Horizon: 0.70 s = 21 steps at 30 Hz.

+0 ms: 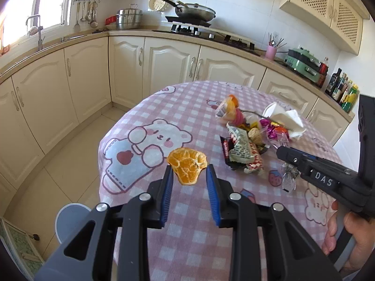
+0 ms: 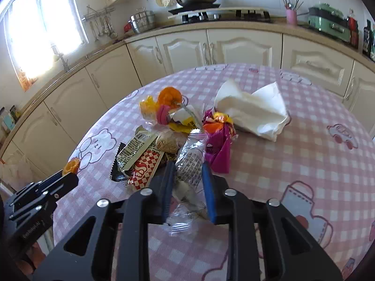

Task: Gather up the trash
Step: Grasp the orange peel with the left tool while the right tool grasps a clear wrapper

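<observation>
Left wrist view is showing the left gripper (image 1: 189, 172) pinching a flattened orange peel (image 1: 187, 165) above the pink checked tablecloth (image 1: 187, 238), beside a heap of wrappers (image 1: 243, 149) and a white tissue (image 1: 283, 117). Right gripper (image 2: 187, 172) is clamping a crinkled clear wrapper (image 2: 188, 164) at the heap's near edge.
</observation>
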Each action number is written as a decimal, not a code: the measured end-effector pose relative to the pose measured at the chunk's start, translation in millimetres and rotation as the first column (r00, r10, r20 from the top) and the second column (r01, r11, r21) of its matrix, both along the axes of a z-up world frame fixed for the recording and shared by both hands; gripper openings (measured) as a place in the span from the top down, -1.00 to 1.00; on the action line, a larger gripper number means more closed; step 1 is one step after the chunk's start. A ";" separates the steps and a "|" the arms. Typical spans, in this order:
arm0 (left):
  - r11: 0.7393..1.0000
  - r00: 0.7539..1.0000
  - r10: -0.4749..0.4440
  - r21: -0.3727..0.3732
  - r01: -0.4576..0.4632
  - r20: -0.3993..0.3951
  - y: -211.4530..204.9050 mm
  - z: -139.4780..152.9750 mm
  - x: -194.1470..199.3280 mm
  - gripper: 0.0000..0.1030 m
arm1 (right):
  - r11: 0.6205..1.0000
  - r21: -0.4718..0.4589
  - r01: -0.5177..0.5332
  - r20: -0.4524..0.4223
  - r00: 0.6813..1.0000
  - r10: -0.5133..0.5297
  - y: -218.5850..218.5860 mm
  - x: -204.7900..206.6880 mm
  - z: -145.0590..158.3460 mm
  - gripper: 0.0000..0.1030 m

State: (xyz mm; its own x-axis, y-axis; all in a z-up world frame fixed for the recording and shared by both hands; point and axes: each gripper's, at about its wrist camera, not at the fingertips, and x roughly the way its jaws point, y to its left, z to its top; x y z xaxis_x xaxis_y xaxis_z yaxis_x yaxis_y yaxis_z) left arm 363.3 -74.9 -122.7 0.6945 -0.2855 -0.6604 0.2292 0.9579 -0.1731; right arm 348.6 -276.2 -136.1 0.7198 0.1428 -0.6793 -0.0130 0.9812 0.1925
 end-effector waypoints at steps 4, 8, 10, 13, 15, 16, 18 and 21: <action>0.999 1.000 -0.005 -0.038 0.006 0.028 9.6 11.7 -14.1 0.46 | 1.000 0.010 -0.004 0.054 0.999 0.004 -0.1 -19.6 18.9 0.58; 0.998 0.998 0.002 -0.066 0.001 0.058 24.2 23.8 -29.8 0.46 | 0.999 0.016 -0.030 0.112 0.993 0.028 8.5 -38.8 42.4 0.58; 0.997 0.997 0.015 -0.077 -0.010 0.073 34.7 28.9 -38.3 0.46 | 0.998 0.018 -0.056 0.135 0.989 0.053 16.8 -46.8 52.5 0.58; 0.995 0.996 0.039 -0.090 -0.032 0.084 53.1 33.2 -49.3 0.46 | 0.994 0.014 -0.106 0.171 0.980 0.102 39.3 -58.4 66.0 0.58; 0.993 0.994 0.061 -0.102 -0.052 0.089 68.8 33.6 -57.0 0.47 | 0.989 0.014 -0.145 0.186 0.972 0.140 56.5 -63.2 71.9 0.58; 0.992 0.993 0.070 -0.107 -0.061 0.090 76.0 33.1 -60.5 0.46 | 0.985 0.012 -0.172 0.192 0.967 0.167 68.8 -65.0 74.2 0.58; 0.990 0.992 0.093 -0.114 -0.083 0.089 92.0 31.3 -66.5 0.46 | 0.975 0.006 -0.224 0.193 0.956 0.219 94.5 -65.7 74.9 0.58; 0.982 0.987 0.145 -0.130 -0.135 0.074 124.9 21.9 -76.0 0.47 | 0.954 0.006 -0.300 0.176 0.939 0.294 133.0 -63.5 67.7 0.58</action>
